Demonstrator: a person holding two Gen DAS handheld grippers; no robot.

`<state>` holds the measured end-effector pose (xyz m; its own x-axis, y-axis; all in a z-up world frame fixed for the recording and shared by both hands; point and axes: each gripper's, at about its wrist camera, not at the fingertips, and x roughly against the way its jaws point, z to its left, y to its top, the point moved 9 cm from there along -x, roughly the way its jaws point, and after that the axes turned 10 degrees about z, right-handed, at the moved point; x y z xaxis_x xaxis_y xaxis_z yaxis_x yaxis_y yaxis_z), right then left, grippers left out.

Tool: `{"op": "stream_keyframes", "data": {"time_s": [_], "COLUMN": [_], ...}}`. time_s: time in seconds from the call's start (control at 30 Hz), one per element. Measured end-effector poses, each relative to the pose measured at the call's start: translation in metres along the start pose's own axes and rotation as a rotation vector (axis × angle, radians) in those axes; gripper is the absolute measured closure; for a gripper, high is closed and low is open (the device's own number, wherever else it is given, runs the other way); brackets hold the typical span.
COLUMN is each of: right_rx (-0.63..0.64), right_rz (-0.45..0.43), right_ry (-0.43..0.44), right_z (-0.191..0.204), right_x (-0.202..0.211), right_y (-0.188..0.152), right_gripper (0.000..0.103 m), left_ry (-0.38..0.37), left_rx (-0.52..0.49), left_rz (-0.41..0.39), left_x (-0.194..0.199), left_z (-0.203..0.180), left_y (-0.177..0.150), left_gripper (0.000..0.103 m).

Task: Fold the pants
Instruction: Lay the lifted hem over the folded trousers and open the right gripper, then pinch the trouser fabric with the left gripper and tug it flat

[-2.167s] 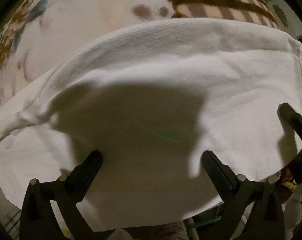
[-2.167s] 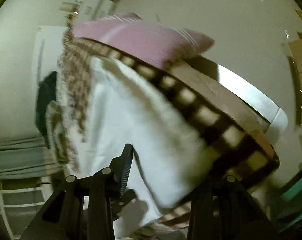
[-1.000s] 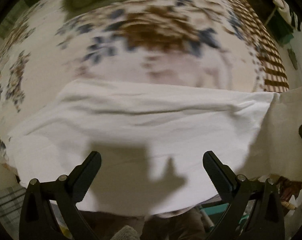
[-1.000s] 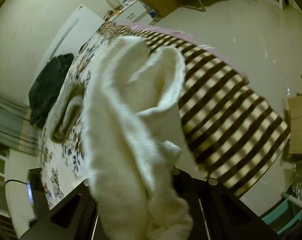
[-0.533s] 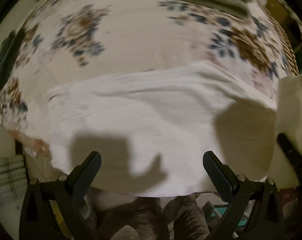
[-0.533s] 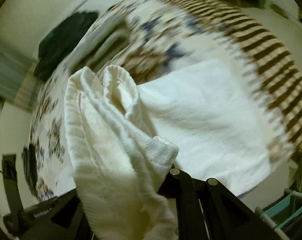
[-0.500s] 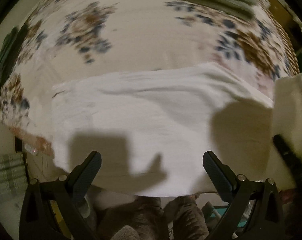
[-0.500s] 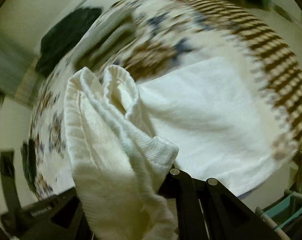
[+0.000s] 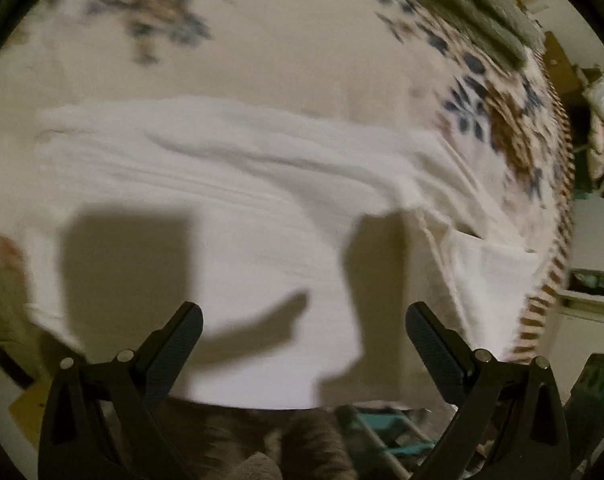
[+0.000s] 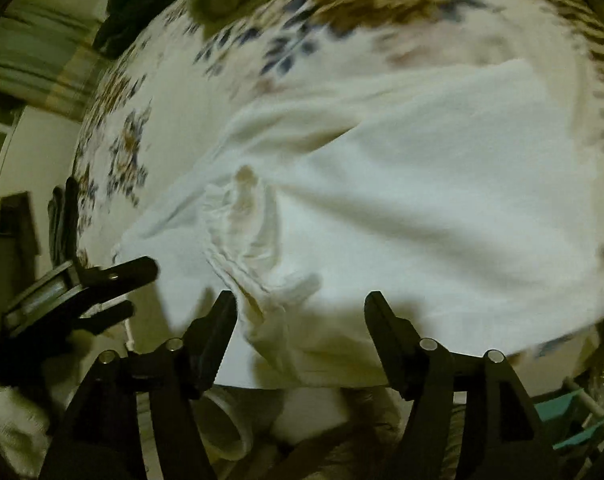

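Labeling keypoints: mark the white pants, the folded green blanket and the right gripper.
white pants [image 10: 442, 208]: right wrist view, on the flat upper layer.
folded green blanket [image 9: 466, 4]: left wrist view, on its top face near the bed's far edge.
right gripper [image 10: 300, 312]: right wrist view, midway between fingertips; jaws opening, crumpled hem between them.
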<state>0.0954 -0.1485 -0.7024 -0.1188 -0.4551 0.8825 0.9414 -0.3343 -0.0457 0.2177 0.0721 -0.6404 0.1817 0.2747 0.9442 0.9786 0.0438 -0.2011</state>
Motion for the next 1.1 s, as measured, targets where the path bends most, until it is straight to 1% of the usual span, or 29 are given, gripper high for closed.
{"op": "stream_keyframes", "data": {"time_s": [0.07,0.1,0.13,0.2,0.23,0.27,0.33,0.37,0.4,0.47,0.53,0.67,0.7,0.73,0.77,0.8,0.87,0.9,0.93,0.97,1.03,1.1], "right_rx": [-0.01,-0.022,-0.039,-0.082,-0.096,-0.098,-0.098,-0.11,-0.121,-0.14,-0.138,-0.146,-0.14,-0.131,-0.12,-0.109,-0.094,-0.09,-0.088,-0.09,-0.096,-0.103], "right_rz": [-0.025,-0.034,-0.036,-0.047,-0.058,-0.062,-0.064,-0.051,-0.028,0.012,0.032,0.072,0.077,0.079,0.081,0.082,0.082,0.083,0.086,0.088,0.092,0.09], "right_ry": [-0.023,-0.044,-0.053,-0.019,-0.04,-0.086,-0.175,-0.222,-0.253,-0.282,-0.309,-0.32,-0.334,-0.362,-0.38,-0.403,-0.449,-0.46,-0.463,-0.463,-0.466,-0.459], "right_z": [-0.016,-0.027,-0.038,-0.055,-0.064,-0.07,-0.088,-0.097,-0.107,-0.118,-0.124,-0.132,-0.134,-0.137,-0.136,-0.138,-0.14,-0.142,-0.145,-0.146,-0.15,-0.15], "right_x": [0.015,0.022,0.028,0.04,0.046,0.048,0.046,0.043,0.037,0.027,0.022,0.011,0.01,0.01,0.008,0.009,0.006,0.006,0.005,0.005,0.002,0.001], "right_y": [0.005,0.006,0.015,0.025,0.028,0.033,0.039,0.04,0.04,0.041,0.041,0.041,0.041,0.041,0.043,0.043,0.048,0.048,0.048,0.047,0.048,0.051], "right_gripper": [0.035,0.035,0.035,0.035,0.035,0.035,0.035,0.035,0.035,0.035,0.035,0.035,0.035,0.035,0.035,0.035,0.035,0.035,0.035,0.035,0.035,0.035], "left_ry": [-0.03,-0.047,-0.059,-0.055,-0.056,-0.067,-0.124,-0.156,-0.16,-0.133,-0.074,0.065,0.087,0.096,0.105,0.128,0.155,0.164,0.168,0.168,0.163,0.137], "left_rx": [0.007,0.012,0.02,0.027,0.031,0.04,0.084,0.1,0.107,0.095,0.051,-0.016,-0.021,-0.024,-0.026,-0.03,-0.055,-0.065,-0.071,-0.076,-0.1,-0.102], "left_rz": [0.042,0.051,0.055,0.041,0.041,0.045,0.054,0.037,0.017,-0.041,-0.052,0.005,0.026,0.04,0.043,0.041,0.014,0.008,0.0,-0.016,-0.042,-0.082], "left_x": [-0.017,-0.02,-0.023,-0.023,-0.024,-0.024,-0.019,-0.01,-0.006,0.007,0.003,-0.035,-0.043,-0.05,-0.054,-0.056,-0.057,-0.058,-0.058,-0.056,-0.052,-0.038], "left_z": [-0.014,-0.018,-0.021,-0.023,-0.023,-0.023,-0.023,-0.023,-0.023,-0.024,-0.03,-0.035,-0.035,-0.035,-0.034,-0.033,-0.033,-0.034,-0.035,-0.036,-0.04,-0.04], "left_y": [0.001,0.0,0.0,0.001,0.0,-0.001,-0.004,-0.005,-0.004,-0.003,-0.002,0.003,0.003,0.003,0.004,0.004,0.007,0.007,0.007,0.008,0.009,0.01], "left_gripper": [0.0,0.0,0.0,0.0,0.0,0.0,0.0,0.0,0.0,0.0,0.0,0.0,0.0,0.006,0.02,0.028,0.062,0.065,0.072,0.084,0.09,0.092]}}
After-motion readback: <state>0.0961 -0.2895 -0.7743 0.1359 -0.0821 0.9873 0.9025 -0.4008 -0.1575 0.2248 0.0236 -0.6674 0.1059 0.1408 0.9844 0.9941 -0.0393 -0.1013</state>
